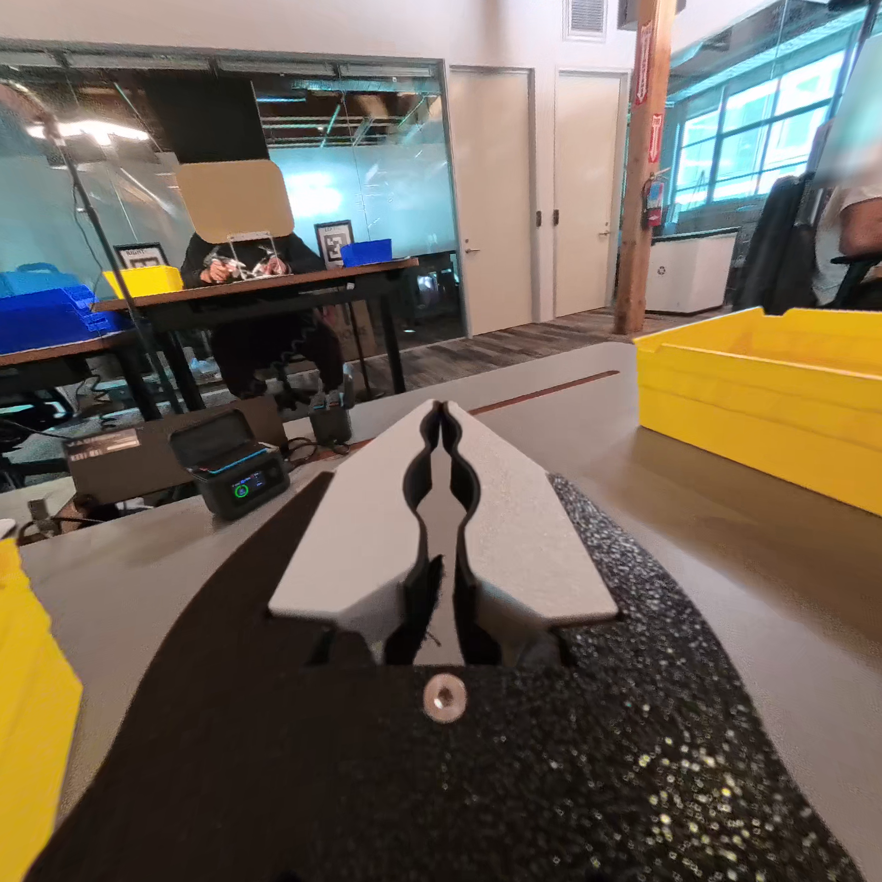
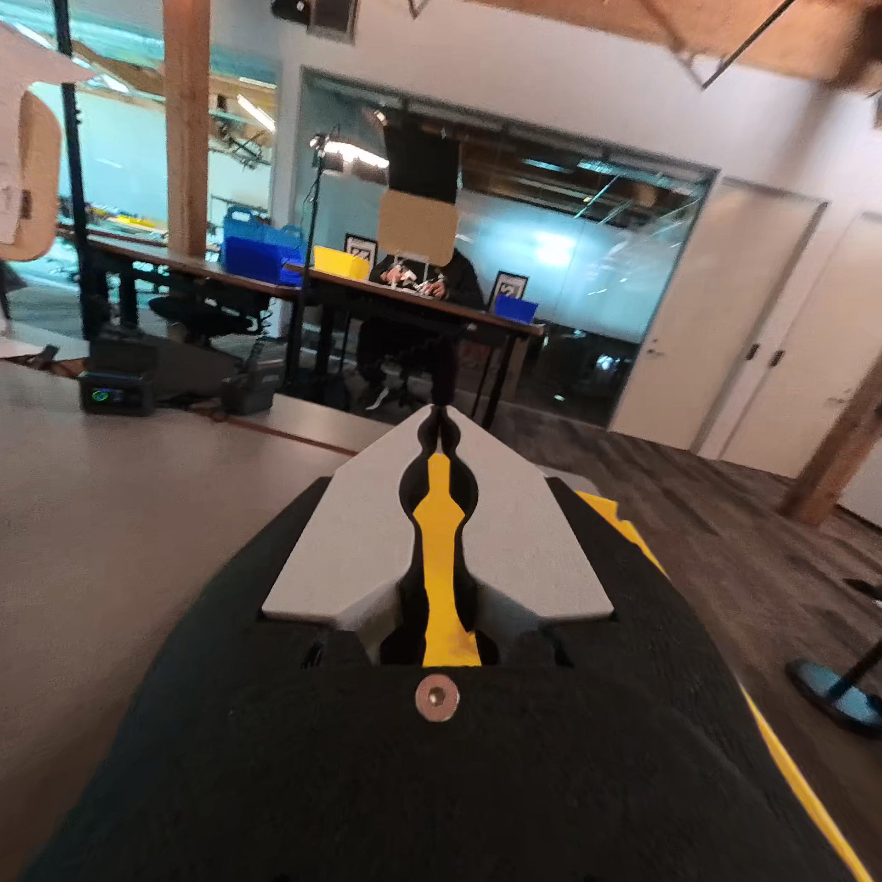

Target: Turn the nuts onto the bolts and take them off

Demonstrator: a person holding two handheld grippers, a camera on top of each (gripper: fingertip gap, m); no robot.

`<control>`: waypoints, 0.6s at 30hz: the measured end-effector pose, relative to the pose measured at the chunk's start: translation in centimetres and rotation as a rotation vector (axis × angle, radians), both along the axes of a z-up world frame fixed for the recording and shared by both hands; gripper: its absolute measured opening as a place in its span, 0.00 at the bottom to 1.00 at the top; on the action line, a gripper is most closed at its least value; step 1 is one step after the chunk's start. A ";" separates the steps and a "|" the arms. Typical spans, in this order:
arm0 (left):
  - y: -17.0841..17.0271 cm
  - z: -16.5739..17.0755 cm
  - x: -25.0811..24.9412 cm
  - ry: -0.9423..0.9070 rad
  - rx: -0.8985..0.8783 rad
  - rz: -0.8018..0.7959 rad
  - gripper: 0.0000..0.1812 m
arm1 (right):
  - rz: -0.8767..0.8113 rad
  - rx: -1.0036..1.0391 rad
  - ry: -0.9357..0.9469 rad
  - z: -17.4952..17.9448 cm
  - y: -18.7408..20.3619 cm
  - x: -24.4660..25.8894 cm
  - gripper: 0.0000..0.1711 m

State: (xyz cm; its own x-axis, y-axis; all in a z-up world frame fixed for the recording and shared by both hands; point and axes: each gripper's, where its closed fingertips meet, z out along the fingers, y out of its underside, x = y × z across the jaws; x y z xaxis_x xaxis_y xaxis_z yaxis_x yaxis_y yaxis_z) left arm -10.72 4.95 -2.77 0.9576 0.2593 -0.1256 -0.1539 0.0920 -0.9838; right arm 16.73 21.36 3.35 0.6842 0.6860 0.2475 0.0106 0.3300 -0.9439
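Left hand-held gripper [image 1: 440,410] is pressed together, grey fingers [image 1: 362,534] meeting at the tips with nothing between them, held above the grey counter [image 1: 692,549]. A yellow bin [image 1: 763,405] sits on the counter to the right of it, another yellow bin [image 1: 28,692] just at the left edge. No nuts or bolts are visible in either view, so their place cannot be told. A small black charger box with a lit screen [image 1: 238,482] stands at the far counter edge, left of the fingertips. Right hand-held gripper [image 2: 438,411] is also pressed together and empty, fingers [image 2: 525,539] touching at the tips. It hangs over a yellow bin [image 2: 441,563], seen through the slot between the fingers and along the right side of the black body. The counter [image 2: 119,501] stretches off to the left, with the charger box [image 2: 117,393] at its far edge. In the background, a person [image 2: 420,296] sits at a separate desk [image 2: 477,317] with blue and yellow bins on it.
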 end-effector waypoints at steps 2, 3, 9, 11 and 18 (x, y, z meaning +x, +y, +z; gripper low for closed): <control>-1.5 1.3 0.7 -0.024 -0.024 -0.048 0.00 | -0.006 -0.013 0.020 0.5 0.5 1.8 0.00; -2.5 1.8 0.6 -0.043 -0.042 -0.040 0.00 | 0.013 -0.053 0.004 0.3 1.0 2.4 0.00; -10.5 1.6 -5.0 -0.083 -0.289 0.277 0.28 | -0.255 -0.294 -0.260 -3.2 7.9 9.6 0.27; -13.1 -0.1 -7.1 -0.144 -0.418 0.391 0.49 | -0.316 -0.428 -0.343 -5.3 9.5 11.5 0.41; -17.1 -3.8 -8.5 -0.250 -0.548 0.459 0.51 | -0.363 -0.769 -0.673 -13.0 11.1 13.9 0.32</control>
